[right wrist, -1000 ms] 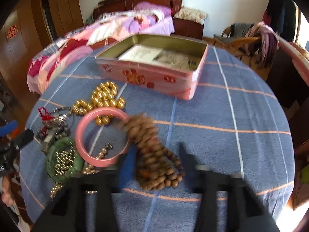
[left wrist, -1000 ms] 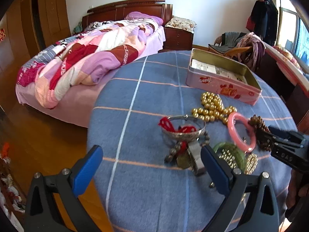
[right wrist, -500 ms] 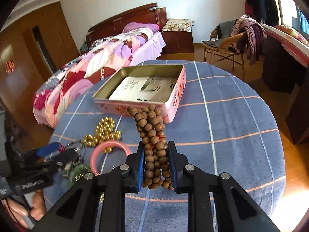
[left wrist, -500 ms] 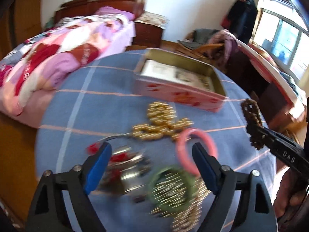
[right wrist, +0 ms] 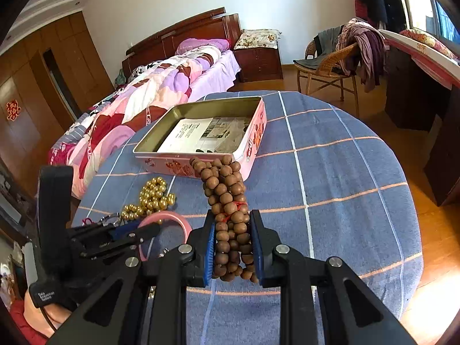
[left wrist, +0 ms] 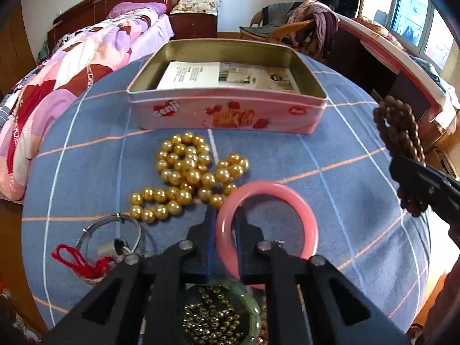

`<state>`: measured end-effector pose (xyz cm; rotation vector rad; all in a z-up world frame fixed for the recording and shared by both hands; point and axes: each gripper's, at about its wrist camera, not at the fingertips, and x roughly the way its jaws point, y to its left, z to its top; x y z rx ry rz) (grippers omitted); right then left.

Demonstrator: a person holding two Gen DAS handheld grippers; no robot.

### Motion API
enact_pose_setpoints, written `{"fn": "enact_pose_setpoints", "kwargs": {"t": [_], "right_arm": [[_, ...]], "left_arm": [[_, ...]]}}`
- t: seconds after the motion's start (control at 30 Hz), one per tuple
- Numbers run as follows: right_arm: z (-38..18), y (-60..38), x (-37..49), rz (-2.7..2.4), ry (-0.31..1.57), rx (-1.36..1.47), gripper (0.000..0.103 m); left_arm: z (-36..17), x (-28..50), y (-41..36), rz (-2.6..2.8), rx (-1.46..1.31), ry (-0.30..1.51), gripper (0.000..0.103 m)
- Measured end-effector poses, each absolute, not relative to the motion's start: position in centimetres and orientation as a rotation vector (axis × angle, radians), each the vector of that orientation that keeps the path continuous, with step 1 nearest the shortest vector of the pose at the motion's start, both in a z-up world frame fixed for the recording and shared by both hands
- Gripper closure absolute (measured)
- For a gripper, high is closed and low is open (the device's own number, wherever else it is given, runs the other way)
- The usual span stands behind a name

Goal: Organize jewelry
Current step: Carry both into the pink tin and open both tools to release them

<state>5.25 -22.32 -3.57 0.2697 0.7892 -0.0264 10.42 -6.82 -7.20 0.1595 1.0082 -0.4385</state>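
Since 1 second ago, your left gripper (left wrist: 225,224) is closing from a wide spread onto the pink bangle (left wrist: 267,224), and your right gripper (right wrist: 233,244) is lifting the wooden beads (right wrist: 227,201) off the table (right wrist: 345,187).

You are now pinching the bangle's left rim between the left fingers, 1 inside the ring and 1 outside; it looks to be lying on the cloth, touching the gold beads (left wrist: 187,175). Your right fingers are pressed onto the bunched wooden strand, which is hanging clear of the cloth, short of the tin (right wrist: 201,135).

The bangle is likely stiff, smooth and brittle, so you are risking a slip or a chip; the rim hold you have is probably best, kept square. The wooden strand is limp and will be swinging and sagging, so gripping the bundle's middle, as you are doing, keeps loops from trailing over the tin's wall.
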Motion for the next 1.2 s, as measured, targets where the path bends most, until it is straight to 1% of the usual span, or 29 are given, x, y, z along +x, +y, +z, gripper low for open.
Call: {"fn": "enact_pose_setpoints", "kwargs": {"t": [0.2,0.3,0.4,0.57,0.73,0.87,0.97,1.13,1.2], "right_arm": [[-2.8,-23.4,4.9,-0.045,0.732,0.315,0.080],[-1.7,-23.8,5.1,-0.040,0.686,0.339,0.080],[-0.5,-23.8,5.9,-0.037,0.649,0.343,0.080],[0.9,-23.1,9.2,-0.020,0.612,0.347,0.080],[-0.1,-22.3,14.4,-0.046,0.615,0.363,0.080],[-1.8,-22.1,18.2,-0.059,0.635,0.396,0.080],[-3.2,-21.6,20.3,-0.099,0.654,0.349,0.080],[-5.6,-22.4,22.1,-0.095,0.709,0.388,0.080],[-6.2,-22.5,22.4,-0.097,0.717,0.384,0.080]], "left_arm": [[-4.3,9.8,-5.1,-0.511,0.051,0.889,0.092],[-1.3,9.6,-3.9,-0.544,-0.025,0.791,0.092],[0.7,10.6,-3.1,-0.543,-0.080,0.711,0.092],[2.3,12.9,-3.2,-0.560,-0.117,0.635,0.092],[2.3,15.8,-4.5,-0.571,-0.137,0.610,0.092],[1.1,18.1,-6.2,-0.553,-0.120,0.613,0.092],[-0.5,20.0,-6.9,-0.545,-0.134,0.656,0.092],[-3.2,22.2,-7.8,-0.518,-0.118,0.744,0.092],[-3.6,22.4,-7.8,-0.518,-0.112,0.741,0.092]]}}
